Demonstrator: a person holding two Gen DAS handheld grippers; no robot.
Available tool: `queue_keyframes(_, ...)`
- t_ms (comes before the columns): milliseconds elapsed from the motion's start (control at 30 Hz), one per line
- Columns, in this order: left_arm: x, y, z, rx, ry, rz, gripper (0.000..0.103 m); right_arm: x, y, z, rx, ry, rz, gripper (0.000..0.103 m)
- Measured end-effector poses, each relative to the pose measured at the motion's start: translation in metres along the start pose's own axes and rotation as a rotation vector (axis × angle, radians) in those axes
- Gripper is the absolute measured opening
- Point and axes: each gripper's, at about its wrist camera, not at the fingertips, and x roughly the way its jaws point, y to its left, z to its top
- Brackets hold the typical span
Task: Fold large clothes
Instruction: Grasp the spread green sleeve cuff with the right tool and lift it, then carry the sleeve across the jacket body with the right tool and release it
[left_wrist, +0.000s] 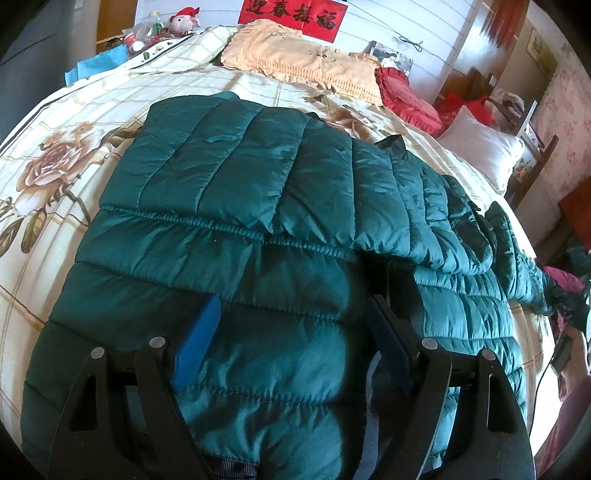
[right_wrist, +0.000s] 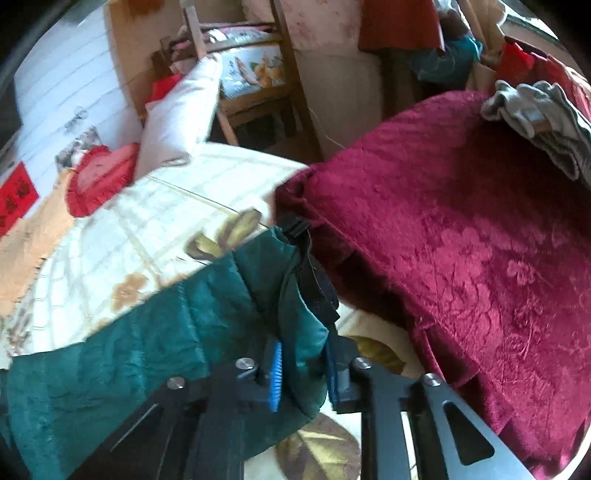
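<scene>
Bedroom, daylight; white panelled wall behind a bed (left_wrist: 92, 122) covered in a cream checked sheet printed with large brown roses. Red banner (left_wrist: 293, 16) on the wall with black Chinese characters reading 迎春接福; its edge also shows in the right wrist view, too blurred to read. Along the head of the bed: peach frilled pillow (left_wrist: 295, 61), red heart-shaped cushion (left_wrist: 406, 99), white pillow (left_wrist: 480, 147). Small stuffed toy (left_wrist: 184, 20) and clutter on a shelf at the far left corner. Wooden chair (right_wrist: 255, 74) with a floral seat pad stands beside the bed. Dark green quilted puffer jacket (left_wrist: 240, 192) lies spread across the sheet, one sleeve trailing off to the right. Left gripper (left_wrist: 291, 347) has its jaws spread wide, a bulge of the jacket rising between the blue pads. Right gripper (right_wrist: 303, 365) is clamped on the sleeve end, near the black cuff. Crimson embossed velvet garment (right_wrist: 461, 258) lies just beside it, grey cloth (right_wrist: 543, 125) on top.
</scene>
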Motion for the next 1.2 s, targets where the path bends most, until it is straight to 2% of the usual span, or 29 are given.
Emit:
queue_keyframes(233, -0.005, 0.002, -0.001, -0.003, -0.014, -0.009, 0.081, -0.051, 0.028, 0.008, -0.081, -0.103, 0.104, 0.014)
queue_keyframes(433, -0.016, 0.004, 0.0, -0.002, -0.033, -0.018, 0.081, -0.089, 0.065, 0.0, -0.163, -0.143, 0.193, 0.014)
queue_keyframes(700, -0.028, 0.012, 0.003, -0.011, -0.055, -0.022, 0.081, -0.13, 0.122, -0.021, -0.288, -0.148, 0.299, 0.014)
queue_keyframes(1100, -0.037, 0.028, 0.003, -0.03, -0.057, -0.028, 0.081, -0.174, 0.211, -0.059, -0.443, -0.083, 0.487, 0.014)
queue_keyframes(1200, -0.039, 0.033, 0.003, -0.036, -0.06, -0.03, 0.081, -0.182, 0.234, -0.072, -0.491, -0.08, 0.505, 0.014)
